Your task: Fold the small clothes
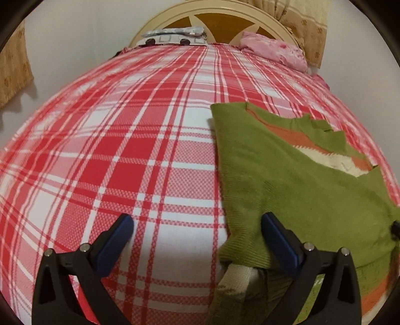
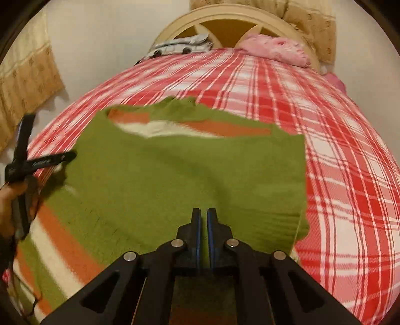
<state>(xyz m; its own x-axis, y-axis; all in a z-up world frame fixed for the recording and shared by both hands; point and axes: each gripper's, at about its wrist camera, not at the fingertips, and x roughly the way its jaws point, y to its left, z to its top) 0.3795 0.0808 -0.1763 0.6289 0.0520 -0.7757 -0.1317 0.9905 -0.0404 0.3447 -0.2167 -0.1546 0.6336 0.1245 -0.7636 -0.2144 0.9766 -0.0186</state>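
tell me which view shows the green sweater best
The right wrist view: the green sweater fills the middle, folded edge and striped part visible, though blurred. The left wrist view shows only its left portion at the frame's right, partly hidden behind the left gripper.

— What's under your grippers?

— A bed (image 1: pixel 140 140), spread with a red-and-white plaid sheet, filling most of both your views.

— And on it?

— A green sweater (image 1: pixel 270 175) with orange and cream stripes lies flat at your left view's right side. At the upper centre, by the headboard (image 1: pixel 215 15), sits a grey-and-white pillow (image 1: pixel 172 37). A pink bundle (image 1: pixel 272 51) lies at the upper right.
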